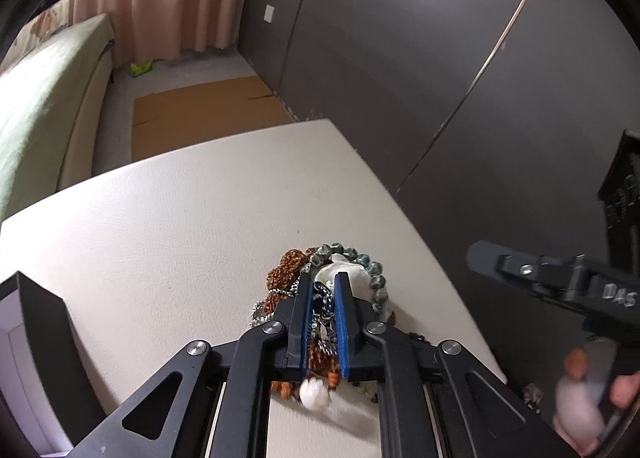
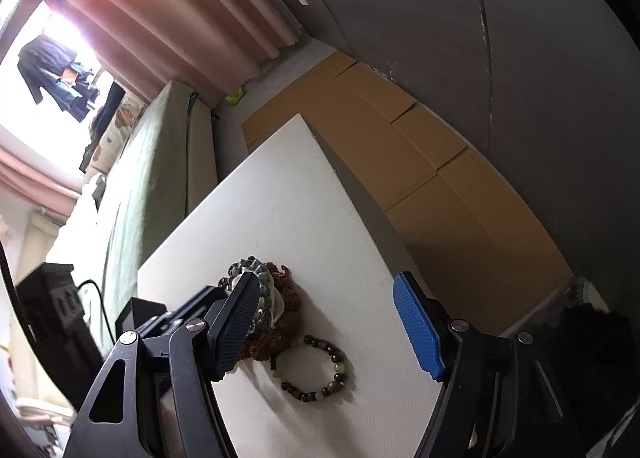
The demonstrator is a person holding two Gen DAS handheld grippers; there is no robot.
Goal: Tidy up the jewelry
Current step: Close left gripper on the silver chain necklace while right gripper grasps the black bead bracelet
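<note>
Pinching from tangled pile of beaded bracelets and silver chain (image 1: 320, 298).
My left hand-held gripper (image 1: 322, 282) clamps chain; right hand-held gripper (image 2: 324, 306) open. Next: lift w/o dragging rest.

Matt, faintly grained white tabletop (image 1: 160, 242); glossy stone beads (image 1: 374, 270), rough brown seeds (image 1: 286, 262), shiny metal chain (image 1: 326, 306); ribbed blue gripper pads (image 2: 418, 322).

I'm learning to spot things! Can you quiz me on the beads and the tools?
1. True or false: the left tool is shut on the jewelry pile.
2. The right tool is: A) open B) shut on a bracelet C) holding a box.
3. What lies alone beside the pile on the table?

Key: 1 true. 2 A. 3 A dark bead bracelet.
</note>
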